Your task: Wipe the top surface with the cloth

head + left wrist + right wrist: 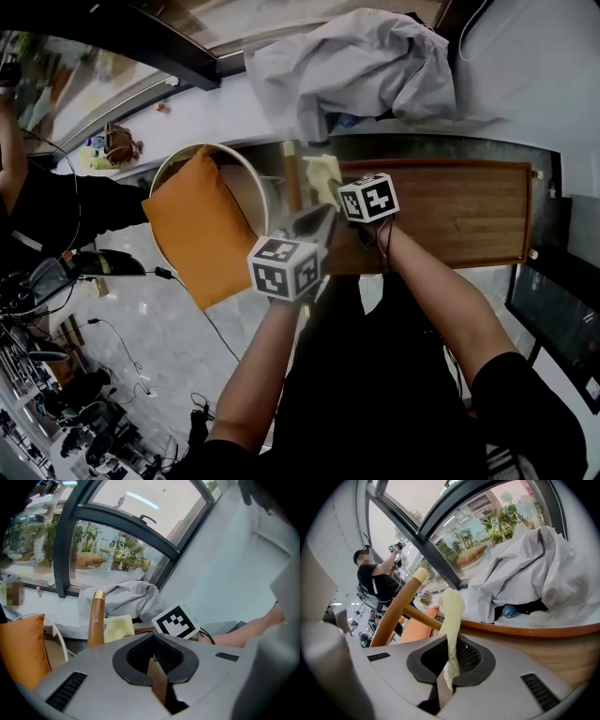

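Observation:
A pale yellow cloth (323, 176) hangs over the left end of the wooden top surface (450, 211). My right gripper (337, 193) is shut on the cloth (451, 616), which stands up as a narrow fold between the jaws (448, 674). My left gripper (314, 227) is just in front of it, near the top's left front corner. Its jaws (157, 674) are shut with nothing in them. From the left gripper view the cloth (118, 627) shows beside a wooden post (96, 618), with the right gripper's marker cube (176, 620) to its right.
A crumpled grey garment (361, 61) lies on the white sill behind the top. A round chair holds an orange cushion (197, 225) at the left. A person (377, 576) stands further off, and cables trail over the floor (141, 337).

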Action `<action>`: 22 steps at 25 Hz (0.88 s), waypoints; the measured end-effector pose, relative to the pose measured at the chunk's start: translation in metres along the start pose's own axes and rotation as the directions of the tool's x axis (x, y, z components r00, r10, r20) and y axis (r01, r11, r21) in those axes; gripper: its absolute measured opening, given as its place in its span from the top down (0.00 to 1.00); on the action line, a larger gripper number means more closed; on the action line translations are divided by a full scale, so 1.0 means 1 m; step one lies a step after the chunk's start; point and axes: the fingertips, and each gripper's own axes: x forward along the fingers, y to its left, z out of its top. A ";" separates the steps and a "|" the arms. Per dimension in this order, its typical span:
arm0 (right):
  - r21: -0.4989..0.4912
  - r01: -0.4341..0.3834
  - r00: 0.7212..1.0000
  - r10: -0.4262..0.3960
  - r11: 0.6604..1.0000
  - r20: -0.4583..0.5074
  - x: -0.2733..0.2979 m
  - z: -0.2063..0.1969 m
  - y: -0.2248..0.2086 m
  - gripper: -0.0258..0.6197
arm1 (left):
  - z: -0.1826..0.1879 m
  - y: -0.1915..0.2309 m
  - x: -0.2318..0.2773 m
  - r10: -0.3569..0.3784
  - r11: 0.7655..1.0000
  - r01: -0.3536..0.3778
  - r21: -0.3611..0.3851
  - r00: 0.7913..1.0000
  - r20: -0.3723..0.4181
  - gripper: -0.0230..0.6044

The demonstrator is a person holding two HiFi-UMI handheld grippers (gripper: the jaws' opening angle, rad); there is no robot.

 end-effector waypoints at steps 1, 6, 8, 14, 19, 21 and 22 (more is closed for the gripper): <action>0.006 0.018 1.000 -0.018 1.000 0.000 0.000 0.000 -0.004 0.91 | -0.001 -0.001 0.001 0.001 1.000 -0.001 0.006 1.000 -0.006 0.95; 0.019 0.054 0.999 -0.054 0.998 0.001 -0.001 0.001 -0.016 0.91 | -0.003 -0.008 0.007 -0.007 1.000 0.007 0.021 1.000 -0.022 0.95; 0.011 0.052 0.999 -0.052 0.999 0.003 -0.001 0.001 -0.017 0.91 | -0.005 -0.011 0.009 -0.011 1.000 0.012 0.024 1.000 -0.029 0.95; 0.013 0.058 0.998 -0.058 0.998 0.008 -0.004 -0.001 -0.026 0.91 | -0.006 -0.021 0.016 -0.029 0.999 0.030 0.022 0.999 -0.045 0.95; 0.013 0.091 0.996 -0.091 0.996 0.013 -0.013 0.000 -0.042 0.91 | -0.007 -0.029 0.022 -0.038 0.999 0.039 0.021 0.998 -0.051 0.95; 0.014 0.096 0.995 -0.097 0.995 0.015 -0.016 -0.001 -0.047 0.91 | -0.008 -0.031 0.025 -0.041 0.999 0.042 0.020 0.998 -0.054 0.95; 0.016 0.099 0.995 -0.099 0.995 0.016 -0.018 -0.002 -0.049 0.91 | -0.009 -0.033 0.026 -0.043 0.999 0.045 0.019 0.998 -0.056 0.95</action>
